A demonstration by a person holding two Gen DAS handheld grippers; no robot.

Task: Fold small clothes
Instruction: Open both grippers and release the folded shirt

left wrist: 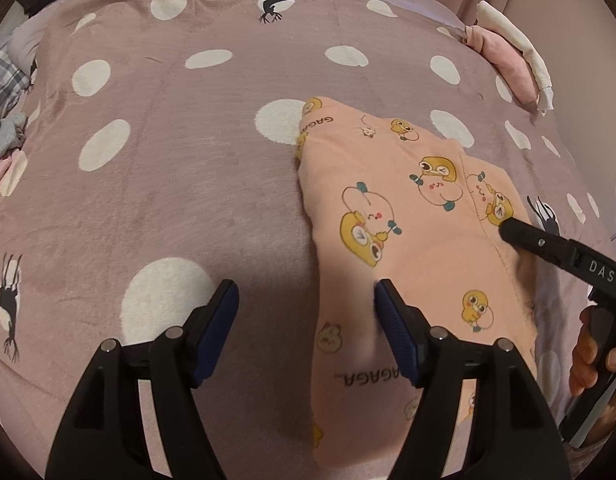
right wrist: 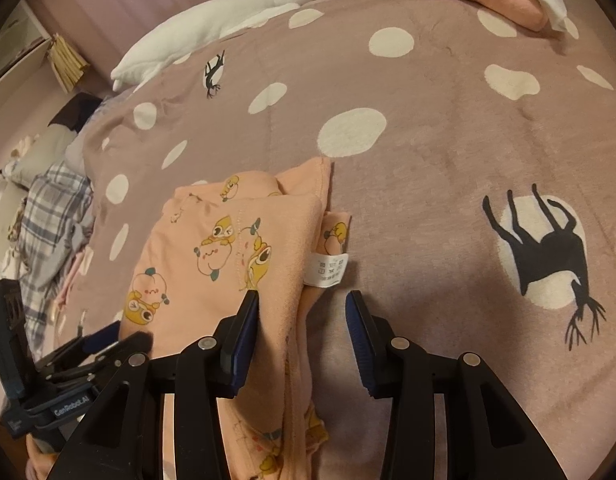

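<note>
A peach garment (left wrist: 408, 216) printed with yellow cartoon ducks lies folded on a mauve polka-dot blanket (left wrist: 167, 184). My left gripper (left wrist: 305, 300) is open, straddling the garment's left edge; its right finger (left wrist: 392, 320) sits over the fabric, the other over the blanket. In the right wrist view the garment (right wrist: 211, 264) shows a white care label (right wrist: 328, 268) at its right edge. My right gripper (right wrist: 301, 308) is open over that edge, its left fingertip (right wrist: 249, 304) on the fabric. The right gripper's black tip (left wrist: 512, 228) also shows in the left wrist view, touching the garment.
A white goose plush (right wrist: 227, 20) lies at the far side of the bed. Folded pink and white clothes (left wrist: 512, 60) are stacked at the far right. A plaid cloth and loose garments (right wrist: 55, 208) are heaped at the left. A hand (left wrist: 588, 352) holds the right gripper.
</note>
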